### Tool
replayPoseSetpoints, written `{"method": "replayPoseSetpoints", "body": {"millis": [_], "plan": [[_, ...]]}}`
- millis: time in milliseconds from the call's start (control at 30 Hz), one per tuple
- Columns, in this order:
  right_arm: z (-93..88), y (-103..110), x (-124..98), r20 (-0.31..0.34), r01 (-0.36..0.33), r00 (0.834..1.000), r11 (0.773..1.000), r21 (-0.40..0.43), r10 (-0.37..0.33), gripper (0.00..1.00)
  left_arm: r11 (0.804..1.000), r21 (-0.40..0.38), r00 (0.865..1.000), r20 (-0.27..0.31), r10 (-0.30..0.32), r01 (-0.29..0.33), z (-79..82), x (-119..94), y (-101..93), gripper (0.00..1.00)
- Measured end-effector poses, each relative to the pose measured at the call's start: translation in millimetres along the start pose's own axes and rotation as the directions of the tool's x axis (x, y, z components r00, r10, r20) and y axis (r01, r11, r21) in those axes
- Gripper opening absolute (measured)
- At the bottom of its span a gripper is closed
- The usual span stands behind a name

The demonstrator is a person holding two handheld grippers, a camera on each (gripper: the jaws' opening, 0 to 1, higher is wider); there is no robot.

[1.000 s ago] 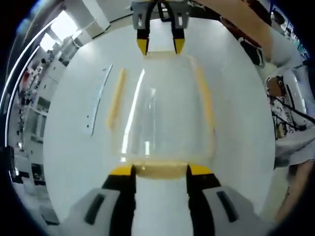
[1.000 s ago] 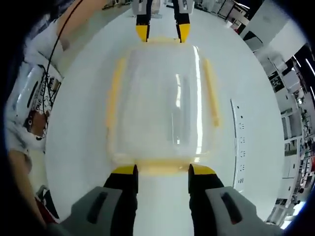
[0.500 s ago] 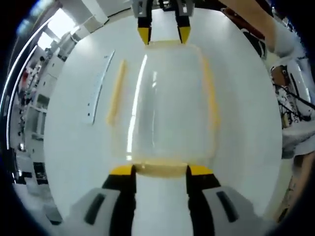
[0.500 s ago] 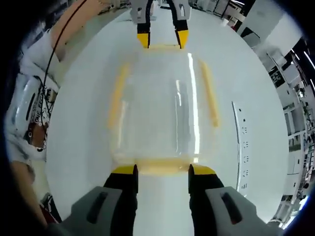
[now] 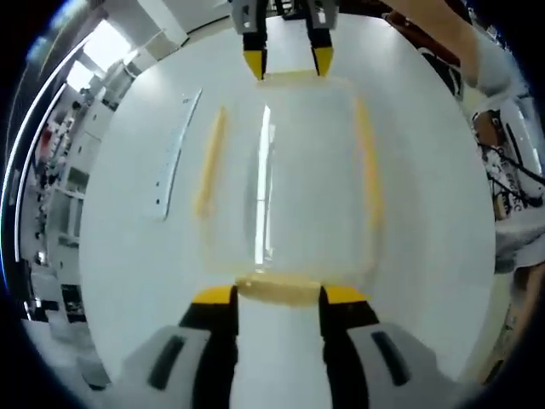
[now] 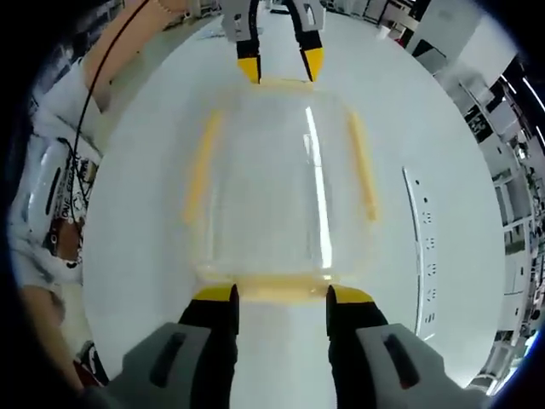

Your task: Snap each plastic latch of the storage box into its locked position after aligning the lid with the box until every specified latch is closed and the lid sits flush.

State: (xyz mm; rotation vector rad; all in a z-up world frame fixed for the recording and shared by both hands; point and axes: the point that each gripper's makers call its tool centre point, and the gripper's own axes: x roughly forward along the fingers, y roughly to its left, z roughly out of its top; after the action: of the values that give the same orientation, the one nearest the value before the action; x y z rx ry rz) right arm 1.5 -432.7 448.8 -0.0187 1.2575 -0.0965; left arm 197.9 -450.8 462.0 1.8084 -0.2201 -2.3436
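The white counter (image 5: 128,281) carries the work; on it, roughly at its middle, sits the clear storage box (image 6: 272,187) with its transparent lid (image 5: 285,170) laid on top, and a white power strip (image 6: 426,256) lies apart from the box along one long side. Four yellow latches ring the box: two long side latches (image 6: 200,166) run down the flanks, and one end latch (image 5: 277,290) sits at each short end. The left gripper (image 5: 277,296) stands at one short end with its jaws spread wide, the yellow tips flanking that end latch and seemingly touching it; the right gripper (image 6: 279,294) mirrors this at the opposite end latch (image 6: 277,290), jaws equally wide and holding nothing. Each gripper shows at the far end of the other's view, so the box is bracketed between them; a person's sleeve (image 6: 51,204) shows at the counter's edge.

The step in hand looks like seating the lid squarely and closing the two end latches; whether these are already snapped I cannot tell. To do it well, press both ends together so the light box does not slide; keep the tips centred on each latch; push inward and down evenly, so the lid stays flush; then check that the side latches lie flat against the walls.
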Motion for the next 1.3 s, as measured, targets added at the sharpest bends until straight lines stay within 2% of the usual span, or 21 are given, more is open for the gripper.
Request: {"method": "replayPoseSetpoints", "body": {"millis": [333,367,400,600,700,767,800,833,867,967,1033,1100,1167,1300], "plan": [[-0.4,3.0,3.1,0.000,-0.026,1.000,1.000,0.013,0.026,0.41,1.000,-0.009,1.000,0.007,-0.004,0.004,-1.6,-0.1,0.1,0.36],[0.2,3.4,3.0,0.005,-0.026,1.000,1.000,0.006,0.026,0.41,0.999,-0.030,0.999,0.001,-0.038,0.038,-3.3,0.4,-6.7,0.36],[-0.2,3.6,3.8,0.004,-0.024,1.000,1.000,0.002,0.024,0.41,1.000,-0.012,1.000,0.008,-0.018,0.018,-1.7,0.8,-3.1,0.36],[-2.0,5.2,4.6,0.017,-0.024,1.000,1.000,-0.008,0.024,0.42,1.000,-0.028,1.000,0.023,-0.010,0.010,-2.4,-2.8,-5.4,0.37],[-6.1,7.6,-0.3,0.037,-0.021,0.999,1.000,-0.011,0.022,0.40,0.998,-0.039,0.997,0.046,0.061,-0.059,-5.0,-9.4,5.4,0.47],[-10.0,8.2,-4.0,0.050,-0.022,0.999,1.000,0.003,0.022,0.41,0.995,-0.034,0.995,0.029,0.094,-0.093,-11.0,-13.7,9.8,0.53],[-12.0,7.1,-5.5,0.053,-0.013,0.999,1.000,0.010,0.012,0.41,0.994,-0.037,0.995,0.026,0.100,-0.099,-12.6,-14.9,10.2,0.52],[-18.2,1.2,-10.4,0.053,0.030,0.998,0.999,0.020,-0.031,0.41,0.991,-0.031,0.991,0.005,0.132,-0.132,-17.7,-20.5,14.5,0.46],[-21.6,-0.1,-12.6,0.054,0.042,0.998,0.999,0.022,-0.043,0.40,0.989,-0.035,0.990,0.012,0.142,-0.142,-17.1,-22.8,15.3,0.44],[-26.3,0.0,-18.0,0.072,0.065,0.995,0.997,0.027,-0.067,0.37,0.985,-0.084,0.981,0.111,0.158,-0.149,-0.8,-30.0,19.8,0.45],[-24.4,-0.3,-19.8,0.095,0.084,0.992,0.996,0.028,-0.086,0.36,0.986,-0.105,0.965,0.215,0.153,-0.133,21.7,-36.9,19.4,0.44],[-21.9,-6.7,-22.6,0.115,0.123,0.986,0.992,0.024,-0.125,0.37,0.988,-0.111,0.956,0.261,0.132,-0.106,35.4,-36.5,18.1,0.43],[-19.9,-11.9,-25.4,0.129,0.167,0.977,0.986,0.017,-0.168,0.37,0.990,-0.118,0.954,0.280,0.108,-0.077,44.1,-33.0,16.0,0.41],[-16.1,-8.4,-29.0,0.165,0.176,0.971,0.984,0.011,-0.176,0.36,0.993,-0.102,0.950,0.301,0.085,-0.057,60.1,-25.4,12.1,0.38]]}}
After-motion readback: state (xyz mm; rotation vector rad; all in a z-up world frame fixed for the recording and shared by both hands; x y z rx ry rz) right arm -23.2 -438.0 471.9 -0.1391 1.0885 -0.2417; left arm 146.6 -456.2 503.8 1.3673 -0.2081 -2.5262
